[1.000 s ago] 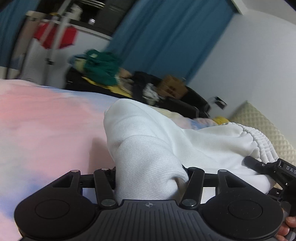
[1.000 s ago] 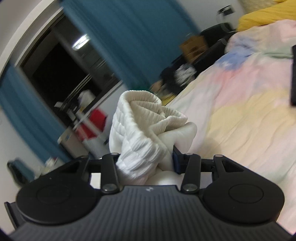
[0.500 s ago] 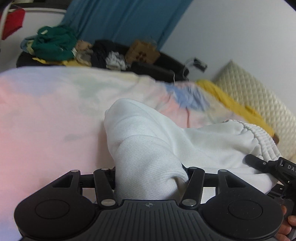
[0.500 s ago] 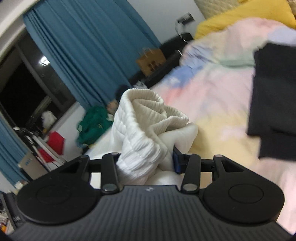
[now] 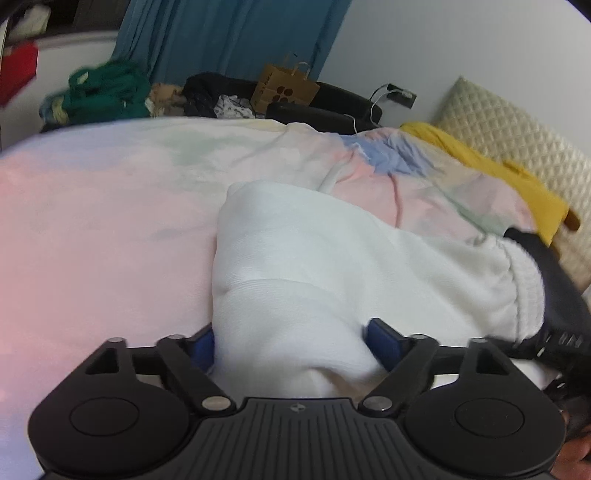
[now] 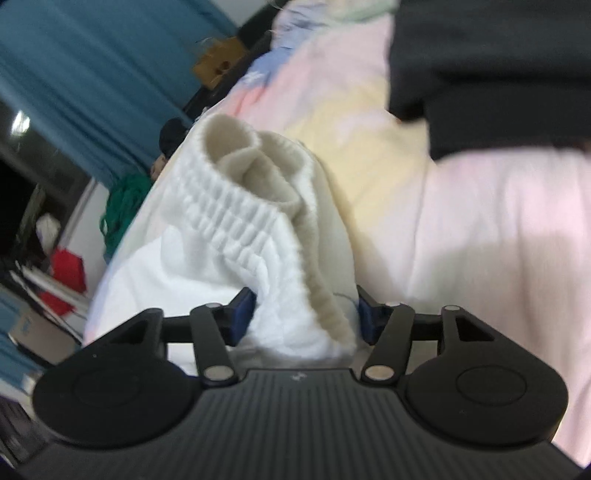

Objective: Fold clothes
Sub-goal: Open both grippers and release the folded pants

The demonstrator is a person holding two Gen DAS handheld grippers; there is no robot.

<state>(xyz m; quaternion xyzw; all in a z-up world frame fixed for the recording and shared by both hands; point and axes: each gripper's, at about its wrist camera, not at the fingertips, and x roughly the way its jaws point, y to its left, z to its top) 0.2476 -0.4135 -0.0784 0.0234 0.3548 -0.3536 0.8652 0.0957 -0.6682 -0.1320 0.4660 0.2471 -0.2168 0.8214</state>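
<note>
Left wrist view, left to right. Pastel bedspread (image 5: 110, 221) across most of the frame, pink at the near left, paler toward the far edge. Beyond the bed: green clothes (image 5: 107, 92) heaped at far left, blue curtain (image 5: 229, 33) behind, dark clutter and a brown paper bag (image 5: 284, 90) at centre, wall socket with a white cable further right. Left claw (image 5: 291, 341) low in the centre, blue pads pressed into a thick bunch of the white garment (image 5: 351, 258) — pinching it. Garment lies on the bedspread, spreading right toward its ribbed band (image 5: 528, 284). Right of that, a black garment (image 5: 550, 266) touching the band, a yellow cloth (image 5: 491, 166) and a quilted headboard (image 5: 517, 125) behind. Part of the other tool at lower right edge, a bit of hand below it.

Right wrist view, left to right, blurred. Red items and boxes at far left, curtain (image 6: 92, 66) above, green clothes (image 6: 125, 206) next. Right claw (image 6: 301, 315) at lower centre, blue pads clamped on the white garment (image 6: 192, 266) just at its ribbed band (image 6: 236, 221) — fleecy cream lining showing in the rolled opening. Bedspread (image 6: 498, 240) to the right, yellow then pink. Black garment (image 6: 498, 66) lying on the bed at upper right, apart from the white one here.
</note>
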